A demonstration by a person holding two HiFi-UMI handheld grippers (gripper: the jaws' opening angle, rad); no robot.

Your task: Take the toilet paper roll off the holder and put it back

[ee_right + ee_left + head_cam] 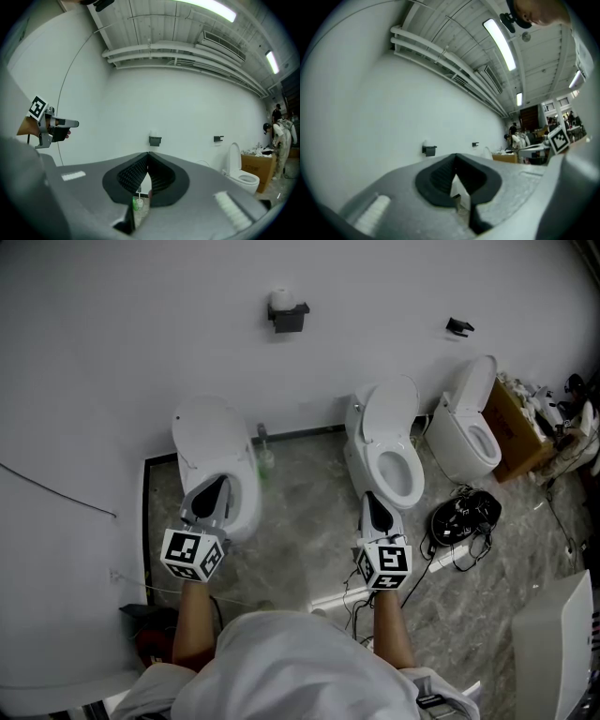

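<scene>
**Zero contact: roll on the wall holder, both grippers closed and empty**

Small white toilet paper roll (280, 299) sits on top of the black box-shaped wall holder (289, 317), partway up the plain white wall (141, 324) and well apart from both tools. Peg or shelf under it: too small to tell.

Handling, my read:
- Light and soft, so a hard pinch will crush it.
- The paper surface should give decent friction, so slip is unlikely.
- A loose tail may unwind if dragged.
- Best hold looks like across the outer wrap at mid-height, jaws on opposite sides, gentle squeeze.
- Alternative is to pinch the core wall from the top.
- Lift straight up, then set it back the same way.

Left gripper (216, 491): grey jaws with black ribbed pads pressed together, nothing between them. Right gripper (377, 507): same, tips meeting, empty. Both point level toward the wall, well short of the holder. The jaws need to spread before either can take the roll.

Around:
- Three white ceramic toilets stand along the wall:
  - A closed-lid one (220, 451) ahead of the left gripper.
  - An open one (392, 442) ahead of the right.
  - A third (469, 432) further right.
- A green bottle (265, 457) stands beside the first toilet.
- A second small black wall fitting (459, 326) is right of the holder.
- A brown cardboard box (517, 427) and a coil of black cables (464, 515) sit at the right on the grey marbled floor (309, 549).
</scene>
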